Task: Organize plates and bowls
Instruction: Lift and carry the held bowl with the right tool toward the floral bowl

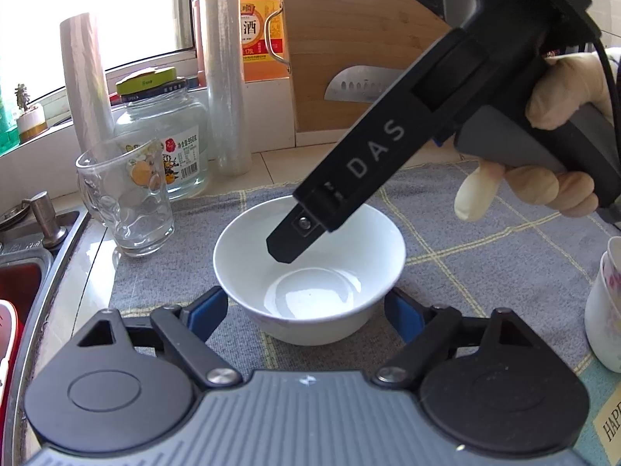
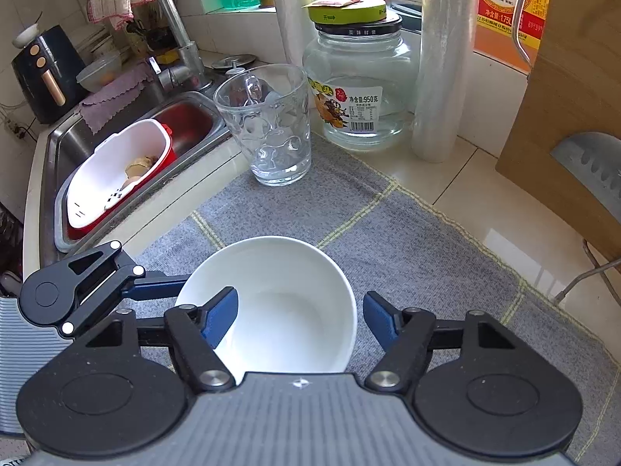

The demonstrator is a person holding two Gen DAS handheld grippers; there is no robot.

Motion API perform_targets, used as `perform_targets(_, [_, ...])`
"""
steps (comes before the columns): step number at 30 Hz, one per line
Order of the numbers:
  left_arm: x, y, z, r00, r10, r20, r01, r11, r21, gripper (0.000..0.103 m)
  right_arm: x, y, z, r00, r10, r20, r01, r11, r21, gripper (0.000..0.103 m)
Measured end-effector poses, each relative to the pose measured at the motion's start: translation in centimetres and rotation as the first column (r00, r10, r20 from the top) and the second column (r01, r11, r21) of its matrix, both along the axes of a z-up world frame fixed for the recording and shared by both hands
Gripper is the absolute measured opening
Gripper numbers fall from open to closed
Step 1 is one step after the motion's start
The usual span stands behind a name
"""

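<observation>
A white bowl (image 1: 310, 272) (image 2: 287, 310) stands upright on a grey checked cloth (image 2: 407, 233). My left gripper (image 1: 306, 310) flanks its lower body, and both blue pads (image 1: 209, 310) lie against its sides. In the right wrist view, that gripper's finger (image 2: 155, 291) reaches the bowl from the left. My right gripper (image 2: 300, 318), held by a gloved hand (image 1: 559, 186), points down over the bowl and straddles its right wall. One fingertip (image 1: 287, 240) is inside the bowl and the other pad (image 2: 380, 318) is just outside the rim. Neither presses on the wall.
A glass mug (image 2: 268, 128), a big lidded jar (image 2: 357, 89) and a cling-film roll (image 2: 438, 77) stand behind the bowl. A cutting board with a knife (image 1: 349, 58) leans at the back right. The sink (image 2: 70, 147) is on the left, a flowered cup (image 1: 605, 310) on the right.
</observation>
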State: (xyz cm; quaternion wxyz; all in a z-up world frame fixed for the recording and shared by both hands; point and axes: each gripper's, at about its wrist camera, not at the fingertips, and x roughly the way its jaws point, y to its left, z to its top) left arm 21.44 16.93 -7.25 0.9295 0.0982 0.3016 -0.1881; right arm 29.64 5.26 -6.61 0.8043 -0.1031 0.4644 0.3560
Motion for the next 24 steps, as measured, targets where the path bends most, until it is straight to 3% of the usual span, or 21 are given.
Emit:
perform_targets(15, [0.2, -0.2, 0.2, 1.000, -0.014, -0.007, 0.014, 1.000, 0.025, 0.087, 0.4, -1.0, 0.5, 0.997, -0.027, -0.070, 0.033, 0.997, 0.077, 0.070])
perform_targets(24, [-1.3, -1.1, 2.4, 0.998, -0.067, -0.013, 0.067, 0.997, 0.028, 0.087, -1.5, -2.6, 2.4, 0.994, -0.070, -0.079, 0.077, 0.994, 0.082, 0.070])
